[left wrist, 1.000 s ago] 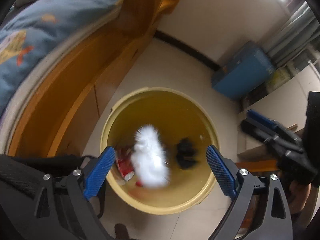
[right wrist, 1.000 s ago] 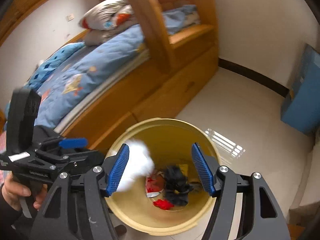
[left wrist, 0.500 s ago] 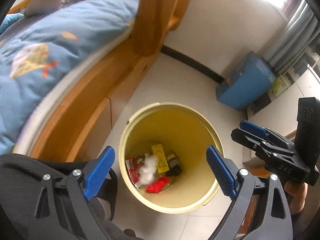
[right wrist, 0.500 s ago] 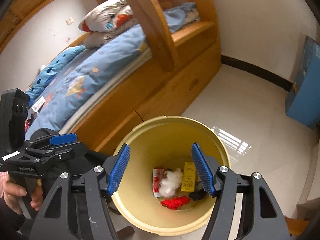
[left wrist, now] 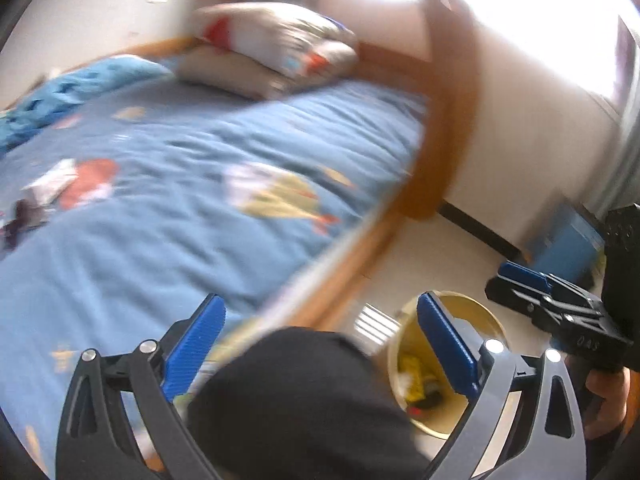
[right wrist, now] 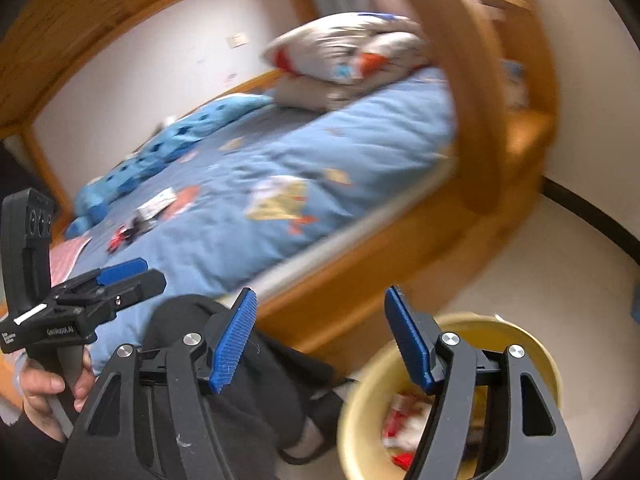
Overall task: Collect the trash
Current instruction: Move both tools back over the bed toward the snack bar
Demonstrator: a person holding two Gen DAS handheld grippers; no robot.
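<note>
In the left wrist view, the black body of the right gripper (left wrist: 520,288), at about 3 o'clock, carries faint embossed letters that look like "DAS". In the right wrist view, the left gripper (right wrist: 124,276), at about 9 o'clock, bears small white lettering too blurred to read.

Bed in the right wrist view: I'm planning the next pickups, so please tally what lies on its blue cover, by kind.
Pillows: 2, stacked
Crumpled blue blanket: 1
White wrapper: 1
Red-and-dark scrap: 1
Pink patterned sheet: 1, too blurred to identify
Total: 6
</note>
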